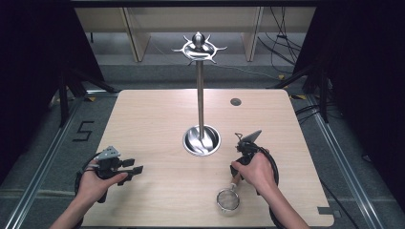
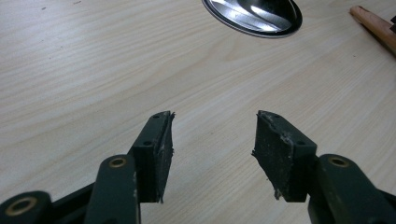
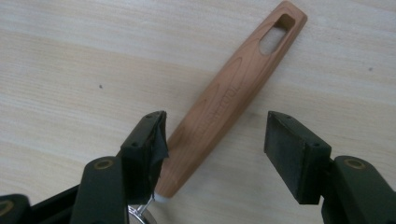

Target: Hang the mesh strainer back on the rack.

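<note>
1. Your right gripper [image 3: 212, 140] has its two black jaws spread wide, and nothing is clamped between them.
2. In the right gripper view, the long light-brown wooden handle [image 3: 231, 100] of the small round wire-mesh strainer [image 1: 228, 200] lies flat on the table between those jaws. It runs diagonally, with its slotted hanging hole at the far end.
3. The handle's near end sits just beside the left-hand jaw pad of that view; you cannot tell whether pad and wood touch. The other jaw is well clear of the wood.
4. In the high view, your right hand [image 1: 252, 171] holds this gripper over the handle, near the table's front right. The strainer's mesh bowl lies just in front of your hand, close to the table's near edge.
5. Your left gripper [image 2: 214, 135] is also open wide, with only bare wood grain between its worn pads. It holds and touches nothing.
6. In the high view, your left hand [image 1: 95, 183] keeps that gripper at the front left of the pale wooden table [image 1: 143, 119], well apart from the strainer.
7. The tall shiny metal utensil stand [image 1: 200, 95] rises from a round dished base [image 1: 201, 140] at the table's centre. Its hooked crown on top carries nothing, and the dish looks bare apart from reflections.
</note>
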A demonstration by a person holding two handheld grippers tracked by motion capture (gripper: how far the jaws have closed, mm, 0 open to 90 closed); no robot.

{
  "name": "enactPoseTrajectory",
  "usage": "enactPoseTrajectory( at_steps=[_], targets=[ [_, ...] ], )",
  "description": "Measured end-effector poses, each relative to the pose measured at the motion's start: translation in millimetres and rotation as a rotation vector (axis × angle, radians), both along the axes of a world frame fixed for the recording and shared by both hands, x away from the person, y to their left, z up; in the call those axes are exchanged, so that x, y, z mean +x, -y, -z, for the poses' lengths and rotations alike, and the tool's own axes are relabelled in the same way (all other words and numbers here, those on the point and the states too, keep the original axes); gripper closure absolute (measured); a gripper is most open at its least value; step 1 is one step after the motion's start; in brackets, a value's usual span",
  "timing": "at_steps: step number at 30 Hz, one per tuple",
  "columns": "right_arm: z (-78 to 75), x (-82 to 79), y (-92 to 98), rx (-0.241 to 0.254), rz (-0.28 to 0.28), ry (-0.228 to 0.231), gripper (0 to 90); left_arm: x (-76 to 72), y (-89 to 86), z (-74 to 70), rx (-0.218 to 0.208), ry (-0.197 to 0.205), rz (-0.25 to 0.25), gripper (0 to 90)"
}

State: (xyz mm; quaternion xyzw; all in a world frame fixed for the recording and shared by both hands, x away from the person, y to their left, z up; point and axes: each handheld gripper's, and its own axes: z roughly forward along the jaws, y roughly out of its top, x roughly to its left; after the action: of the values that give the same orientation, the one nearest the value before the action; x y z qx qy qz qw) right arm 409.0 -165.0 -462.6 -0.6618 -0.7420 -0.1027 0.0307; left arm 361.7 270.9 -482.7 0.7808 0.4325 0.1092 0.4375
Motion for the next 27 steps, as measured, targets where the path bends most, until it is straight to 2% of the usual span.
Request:
enactPoseTrajectory(
  at_steps=[2,3,5,6,7,8,10,11,12,14,16,18,19,22,23,27],
  targets=[
    [1.2,1.0,-0.3,-0.005,-0.006,-0.011,40.0,0.1,0.0,0.0,0.000,0.000,0.000,45.7],
    [4.4,2.5,-1.8,-0.020,-0.028,-0.013,40.5,0.2,0.3,0.1,-0.002,-0.001,0.000,45.7],
    [5.9,2.6,-4.8,-0.026,-0.025,-0.023,41.1,0.3,-0.1,0.1,0.006,0.001,-0.002,45.7],
    [9.6,1.0,-8.4,-0.024,-0.022,-0.043,42.9,0.5,0.0,0.6,0.000,-0.001,0.000,45.7],
    [10.7,0.5,-8.8,-0.030,-0.040,-0.043,44.2,0.5,0.3,0.8,-0.005,-0.002,-0.003,45.7],
    [11.3,0.3,-10.5,-0.031,-0.027,-0.055,46.5,0.6,0.4,1.1,-0.007,0.000,-0.003,45.7],
    [11.8,-0.2,-10.8,-0.026,-0.038,-0.065,48.2,0.6,0.5,1.5,-0.011,0.004,-0.003,45.7],
    [11.7,-1.2,-10.7,-0.047,-0.050,-0.094,52.8,0.4,0.1,0.6,0.002,-0.001,-0.001,45.7],
    [11.9,-1.5,-11.6,-0.049,-0.039,-0.096,56.9,0.4,0.1,0.6,0.002,-0.001,-0.001,45.7],
    [11.2,-2.2,-10.5,-0.055,-0.059,-0.102,64.1,0.6,0.0,0.8,0.004,-0.003,0.004,45.7],
    [10.3,-2.3,-8.2,-0.080,-0.101,-0.107,67.7,0.8,0.0,0.6,0.011,-0.003,0.006,45.7],
    [10.3,-2.9,-9.7,-0.080,-0.087,-0.100,68.5,0.7,-0.1,0.6,0.010,-0.003,0.005,45.7],
    [10.3,-2.8,-7.4,-0.087,-0.122,-0.091,68.7,0.7,-0.1,0.5,0.009,-0.002,0.004,45.7],
    [9.5,-3.0,-6.3,-0.086,-0.153,-0.085,68.8,0.8,-0.3,0.6,0.008,-0.003,0.005,45.7],
    [8.3,-4.1,-5.0,-0.063,-0.171,-0.076,68.8,0.6,-0.2,0.6,0.009,-0.002,0.000,45.7],
    [2.8,-6.3,-1.8,-0.040,-0.193,-0.043,68.8,0.6,0.1,0.8,0.000,-0.001,0.000,45.7]
  ],
)
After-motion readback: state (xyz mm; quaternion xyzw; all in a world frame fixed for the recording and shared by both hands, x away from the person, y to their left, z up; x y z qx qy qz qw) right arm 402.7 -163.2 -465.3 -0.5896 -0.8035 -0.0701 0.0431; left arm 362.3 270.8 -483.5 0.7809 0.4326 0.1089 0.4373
